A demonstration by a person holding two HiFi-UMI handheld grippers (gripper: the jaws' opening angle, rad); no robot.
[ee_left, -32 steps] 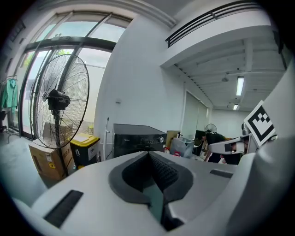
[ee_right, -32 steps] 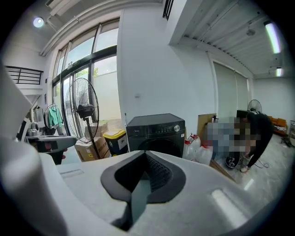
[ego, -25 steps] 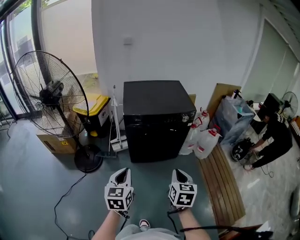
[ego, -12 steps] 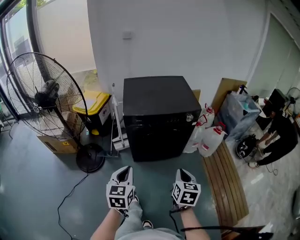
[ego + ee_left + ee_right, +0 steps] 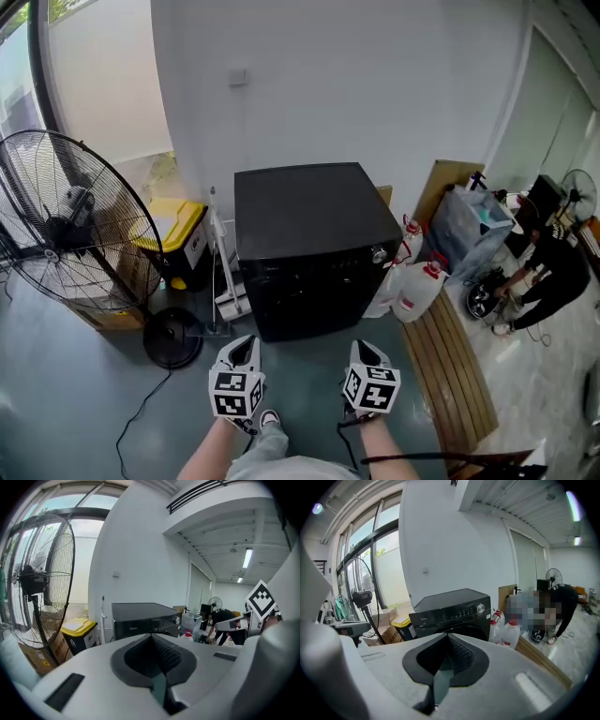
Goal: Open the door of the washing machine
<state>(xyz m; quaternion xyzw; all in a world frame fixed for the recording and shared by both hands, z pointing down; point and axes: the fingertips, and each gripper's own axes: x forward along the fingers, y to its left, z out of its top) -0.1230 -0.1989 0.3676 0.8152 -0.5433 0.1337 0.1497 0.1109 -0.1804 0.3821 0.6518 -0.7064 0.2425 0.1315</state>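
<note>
Black front-loading washing machine point(image 5: 314, 248): stood against the white wall point(image 5: 375, 84), door apparently closed, front facing the person. Left gripper point(image 5: 244, 345) and right gripper point(image 5: 362, 347): each pressed together and empty, held side by side short of the machine, likely readied to reach the door.

A bare utility space: washing machine point(image 5: 314, 216), big pedestal fan point(image 5: 73, 223), yellow-lidded bin point(image 5: 171, 227), plastic jugs point(image 5: 417, 291).
</note>
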